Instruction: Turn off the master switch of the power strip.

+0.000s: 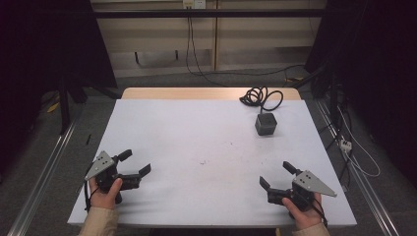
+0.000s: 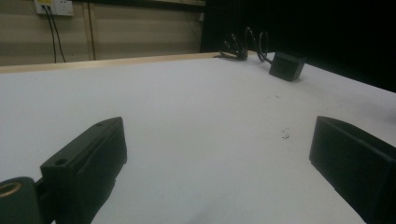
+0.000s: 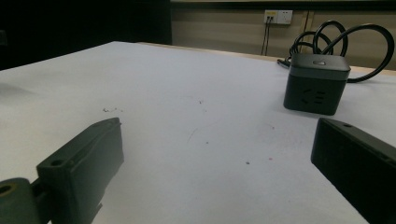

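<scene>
I judge nothing begun: my left gripper (image 1: 134, 163) and right gripper (image 1: 275, 175) rest spread and empty near the table's (image 1: 196, 128) front edge, so reaching the cube socket (image 1: 265, 124) far right comes next.

Beige sleeves (image 1: 101, 222), black grippers (image 1: 134, 164), grey plates (image 1: 100, 163)
</scene>
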Demonstrator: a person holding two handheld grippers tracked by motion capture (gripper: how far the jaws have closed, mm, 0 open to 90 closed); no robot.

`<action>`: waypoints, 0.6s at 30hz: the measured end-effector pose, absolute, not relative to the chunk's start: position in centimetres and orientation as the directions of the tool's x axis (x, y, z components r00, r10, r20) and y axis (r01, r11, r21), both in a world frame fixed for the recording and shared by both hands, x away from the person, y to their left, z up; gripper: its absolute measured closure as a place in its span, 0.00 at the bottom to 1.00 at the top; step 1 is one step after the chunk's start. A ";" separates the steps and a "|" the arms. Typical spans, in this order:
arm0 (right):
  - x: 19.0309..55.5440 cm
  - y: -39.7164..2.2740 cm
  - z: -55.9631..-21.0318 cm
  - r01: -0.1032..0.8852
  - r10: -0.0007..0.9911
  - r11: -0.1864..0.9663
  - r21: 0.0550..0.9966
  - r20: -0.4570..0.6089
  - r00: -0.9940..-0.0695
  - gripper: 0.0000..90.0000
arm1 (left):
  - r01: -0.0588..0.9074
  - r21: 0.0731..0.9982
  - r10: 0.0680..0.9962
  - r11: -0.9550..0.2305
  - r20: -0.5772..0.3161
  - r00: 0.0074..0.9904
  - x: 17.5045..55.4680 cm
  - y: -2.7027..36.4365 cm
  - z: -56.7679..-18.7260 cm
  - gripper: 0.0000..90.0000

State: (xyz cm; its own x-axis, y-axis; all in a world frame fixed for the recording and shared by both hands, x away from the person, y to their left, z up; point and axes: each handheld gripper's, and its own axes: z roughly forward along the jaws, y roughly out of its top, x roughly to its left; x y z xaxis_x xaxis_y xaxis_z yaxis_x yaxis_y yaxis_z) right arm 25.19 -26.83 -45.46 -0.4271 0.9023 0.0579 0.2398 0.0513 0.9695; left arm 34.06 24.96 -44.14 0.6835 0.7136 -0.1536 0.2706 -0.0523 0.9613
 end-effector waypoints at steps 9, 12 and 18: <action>25.5 -26.9 -45.3 0.237 0.903 0.054 0.970 0.053 -0.426 0.03 | 0.268 0.962 0.713 -0.048 -0.155 0.684 34.0 25.0 -44.1 0.04; 25.7 -26.9 -45.2 0.237 0.905 0.058 0.970 0.049 -0.423 0.03 | 0.269 0.962 0.712 -0.051 -0.154 0.685 34.0 25.0 -44.1 0.04; 26.6 -26.8 -45.1 0.240 0.907 0.065 0.969 0.043 -0.420 0.03 | 0.265 0.963 0.711 -0.053 -0.150 0.687 33.9 25.1 -44.1 0.04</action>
State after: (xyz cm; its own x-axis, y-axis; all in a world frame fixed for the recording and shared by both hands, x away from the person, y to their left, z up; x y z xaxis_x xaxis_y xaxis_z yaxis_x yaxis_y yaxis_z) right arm 26.59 -26.80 -45.12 -0.4195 0.9067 0.0432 0.2402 0.0649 0.9686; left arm 33.91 25.10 -44.06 0.6866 0.7114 -0.1499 0.2650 -0.0528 0.9628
